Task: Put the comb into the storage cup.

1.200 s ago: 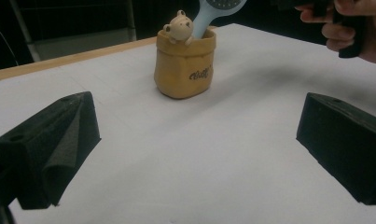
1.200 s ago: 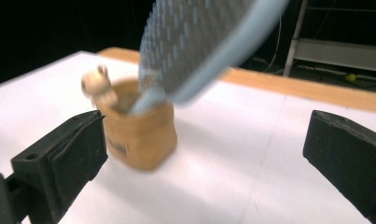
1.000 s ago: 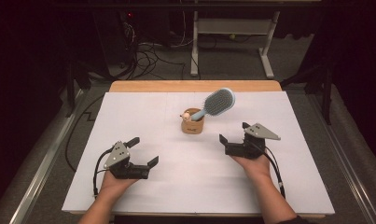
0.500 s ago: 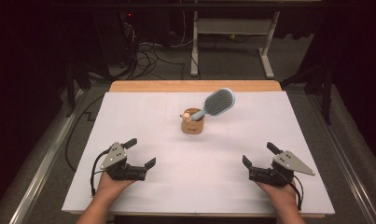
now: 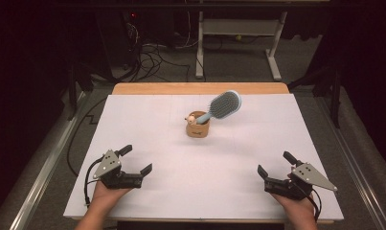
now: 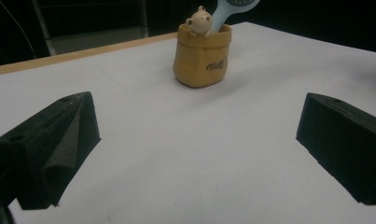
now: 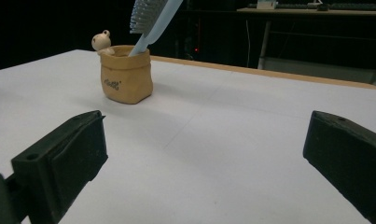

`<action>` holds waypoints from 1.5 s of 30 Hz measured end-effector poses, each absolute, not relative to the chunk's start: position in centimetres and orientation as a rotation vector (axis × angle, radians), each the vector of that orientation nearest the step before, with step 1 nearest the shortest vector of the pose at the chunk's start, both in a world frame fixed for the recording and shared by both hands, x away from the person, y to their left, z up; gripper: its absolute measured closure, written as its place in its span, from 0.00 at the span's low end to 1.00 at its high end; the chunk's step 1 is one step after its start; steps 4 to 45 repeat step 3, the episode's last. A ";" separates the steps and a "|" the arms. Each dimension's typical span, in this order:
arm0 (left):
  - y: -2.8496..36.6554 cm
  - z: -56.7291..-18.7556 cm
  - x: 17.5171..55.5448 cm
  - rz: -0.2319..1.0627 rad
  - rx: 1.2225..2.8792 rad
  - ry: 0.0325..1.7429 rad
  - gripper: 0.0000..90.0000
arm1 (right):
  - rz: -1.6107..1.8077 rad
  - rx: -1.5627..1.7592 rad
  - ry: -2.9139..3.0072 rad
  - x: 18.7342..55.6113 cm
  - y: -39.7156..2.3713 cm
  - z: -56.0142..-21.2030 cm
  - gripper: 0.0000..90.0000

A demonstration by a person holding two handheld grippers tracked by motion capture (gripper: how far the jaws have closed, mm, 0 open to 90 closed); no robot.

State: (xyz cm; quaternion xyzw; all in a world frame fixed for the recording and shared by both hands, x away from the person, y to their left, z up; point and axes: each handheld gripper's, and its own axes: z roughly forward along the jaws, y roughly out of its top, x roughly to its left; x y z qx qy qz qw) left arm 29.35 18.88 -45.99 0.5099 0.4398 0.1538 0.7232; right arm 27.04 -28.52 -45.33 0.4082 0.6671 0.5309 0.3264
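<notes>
The table is big and white, with a strip of bare wood along its far edge. Behind it the floor is dark, with a grey desk frame and a bunch of cables.

The left gripper sits near the table's near left corner, with a hand under it. Its jaws are wide apart and nothing is between them. In the left gripper view just white table lies between the two black jaws.

The right gripper sits near the near right corner, also in a hand. Its jaws are wide apart too, and they hold nothing.

The brush is light blue. Its handle stands in the pot, and its head leans up and out toward the far right corner.

The pot is small and tan, like a little sack. It stands upright in the middle of the table, a bit closer to the far edge, well apart from both grippers.

A tiny animal figure peeks over the pot's rim, just beside the brush handle.
</notes>
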 end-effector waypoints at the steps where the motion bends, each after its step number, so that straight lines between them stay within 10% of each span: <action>1: 18.9 -46.0 29.4 0.342 1.124 0.970 0.01 | 1.386 1.071 1.753 27.0 -28.5 -45.4 0.00; 45: 18.9 -46.0 29.3 0.342 1.124 0.965 0.01 | 1.387 1.069 1.747 27.0 -28.4 -45.3 0.00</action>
